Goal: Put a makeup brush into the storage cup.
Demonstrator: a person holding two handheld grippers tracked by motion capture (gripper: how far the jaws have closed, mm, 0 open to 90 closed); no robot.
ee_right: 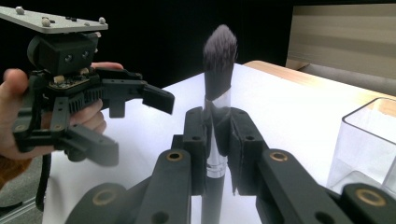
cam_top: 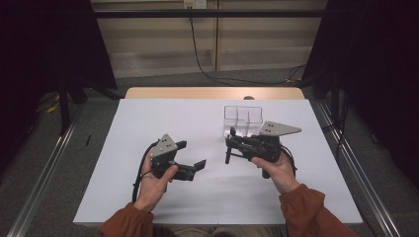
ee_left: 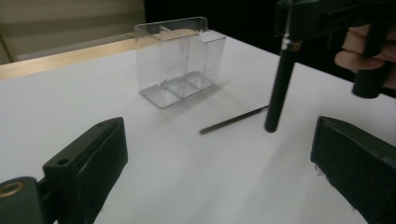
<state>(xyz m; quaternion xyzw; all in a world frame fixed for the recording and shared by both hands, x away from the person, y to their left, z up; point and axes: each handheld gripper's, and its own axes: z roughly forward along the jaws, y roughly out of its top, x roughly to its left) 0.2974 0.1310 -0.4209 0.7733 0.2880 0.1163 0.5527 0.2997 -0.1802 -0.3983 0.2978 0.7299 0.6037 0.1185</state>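
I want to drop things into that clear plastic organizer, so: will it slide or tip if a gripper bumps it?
The clear organizer looks thin-walled and empty, so probably light; a nudge would likely slide it on the smooth white table. It stands taller than deep, so a high bump might tip it. The makeup brush in the right gripper should go in gently.

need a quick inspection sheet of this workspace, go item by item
surface: white table, wooden strip at its far edge.
job's things: makeup brush upright, bristles up; clear box with compartments, nothing seen inside.
clutter: thin dark stick lying flat near the brush's foot.
grippers: right gripper shut on the brush's handle; left gripper open, nothing between its fingers.
cables: one trails from the left gripper; another runs over the floor beyond.
surroundings: dark curtains either side, pale wall behind.
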